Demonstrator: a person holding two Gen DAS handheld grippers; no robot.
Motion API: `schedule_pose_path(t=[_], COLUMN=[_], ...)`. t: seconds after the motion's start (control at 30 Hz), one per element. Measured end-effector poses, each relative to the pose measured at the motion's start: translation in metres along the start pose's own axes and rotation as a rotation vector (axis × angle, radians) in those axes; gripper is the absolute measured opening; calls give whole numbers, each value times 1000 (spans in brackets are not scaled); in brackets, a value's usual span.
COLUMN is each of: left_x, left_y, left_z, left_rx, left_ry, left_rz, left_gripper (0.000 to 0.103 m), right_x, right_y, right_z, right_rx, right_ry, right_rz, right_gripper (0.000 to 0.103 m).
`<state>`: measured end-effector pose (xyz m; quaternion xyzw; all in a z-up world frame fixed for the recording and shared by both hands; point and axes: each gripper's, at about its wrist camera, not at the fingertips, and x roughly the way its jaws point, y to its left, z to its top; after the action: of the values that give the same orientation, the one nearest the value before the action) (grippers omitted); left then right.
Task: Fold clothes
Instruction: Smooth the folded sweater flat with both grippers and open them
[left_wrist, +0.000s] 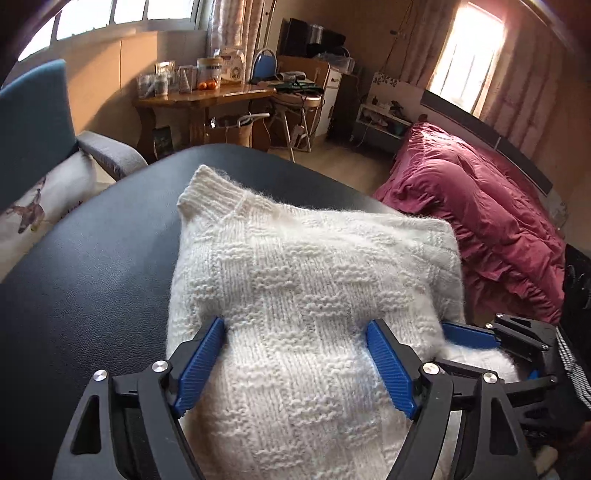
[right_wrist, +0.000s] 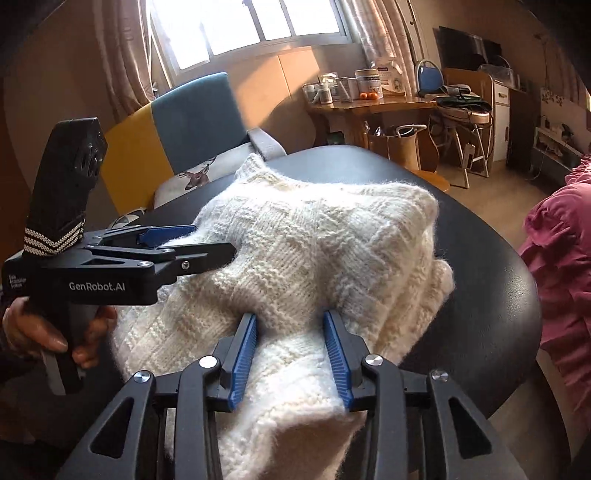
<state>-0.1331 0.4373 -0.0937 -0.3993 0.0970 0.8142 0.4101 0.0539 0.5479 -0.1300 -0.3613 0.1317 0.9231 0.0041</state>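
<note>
On a round black padded table (left_wrist: 92, 266), a white knitted sweater (left_wrist: 295, 280) lay folded in a thick bundle, its ribbed collar pointing away toward the far edge. Both grippers reached into its near side. The left gripper (left_wrist: 295, 334) had its blue ribbed fingers (left_wrist: 201, 363) spread wide, with a broad swell of knit between them; whether the pads actually pinched the wool could not be told. The right gripper (right_wrist: 290, 332) held its fingers (right_wrist: 243, 360) part open, and a fold of the sweater rose between them, pressed against both pads. Seen from the right wrist camera, the left gripper lay level along the sweater's left edge, and a hand (right_wrist: 40, 328) was wrapped around its black handle low at the left of that view. From the left wrist camera, the right gripper entered from the right, its blue finger touching the sweater's side. Just beyond the table stood a teal and yellow armchair (right_wrist: 192, 118) with a deer-print cushion (right_wrist: 195, 173). Farther back, a wooden desk (left_wrist: 207, 99) held jars and two oranges beneath a bright window (right_wrist: 251, 26) with curtains. A bed with a rumpled pink quilt (left_wrist: 480, 221) lay to the right.
</note>
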Motion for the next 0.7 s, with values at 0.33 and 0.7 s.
schedule_pose_path(t=[0.33, 0.7], left_x=[-52, -168], left_y=[-5, -14], left_z=[1, -24], left_rx=[-69, -123], left_ry=[-68, -214], left_rz=[194, 263], left_gripper=[85, 103], right_x=[-19, -72], right_y=[25, 90], right_z=[27, 34], right_rx=[120, 85], right_ry=[-2, -131], right_rz=[-159, -240], right_gripper=[39, 39])
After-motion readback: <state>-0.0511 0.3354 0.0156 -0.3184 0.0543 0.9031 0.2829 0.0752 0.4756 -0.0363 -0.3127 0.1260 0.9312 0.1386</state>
